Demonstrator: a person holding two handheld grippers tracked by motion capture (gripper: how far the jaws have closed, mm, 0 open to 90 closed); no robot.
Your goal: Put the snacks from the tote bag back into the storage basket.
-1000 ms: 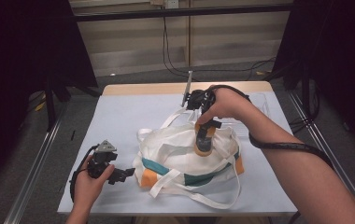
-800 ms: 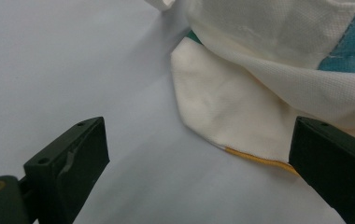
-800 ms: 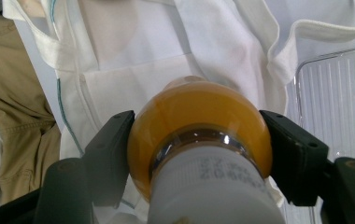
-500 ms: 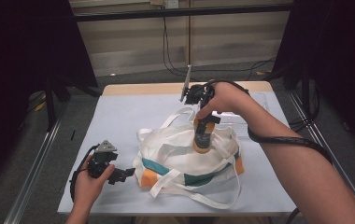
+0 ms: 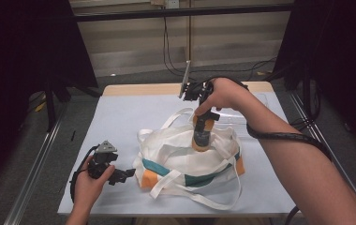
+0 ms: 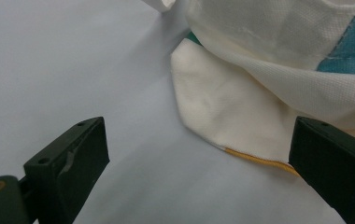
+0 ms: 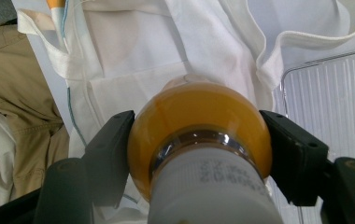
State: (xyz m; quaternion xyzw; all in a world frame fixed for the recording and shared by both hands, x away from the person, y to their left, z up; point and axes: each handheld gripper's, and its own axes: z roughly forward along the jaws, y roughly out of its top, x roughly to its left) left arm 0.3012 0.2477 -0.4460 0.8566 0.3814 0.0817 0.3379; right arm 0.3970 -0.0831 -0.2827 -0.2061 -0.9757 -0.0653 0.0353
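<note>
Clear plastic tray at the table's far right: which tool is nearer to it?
Right. The right tool is beside the tray; the left tool is across the bag.

The right gripper [image 7: 196, 140] clamps an orange bottle [image 7: 199, 123] between its two black jaws, one pressed on each side of the rounded body. The white cap end of the bottle points back toward the camera. Straight beyond the bottle lies a white cloth bag [image 7: 166, 51], with a strap [image 7: 315, 35] curling up to the right of the bottle. Right of the bottle sits a clear ribbed plastic tray [image 7: 334, 98]. Left of the bottle, tan cloth [image 7: 12, 102] shows past the bag's edge.
</note>
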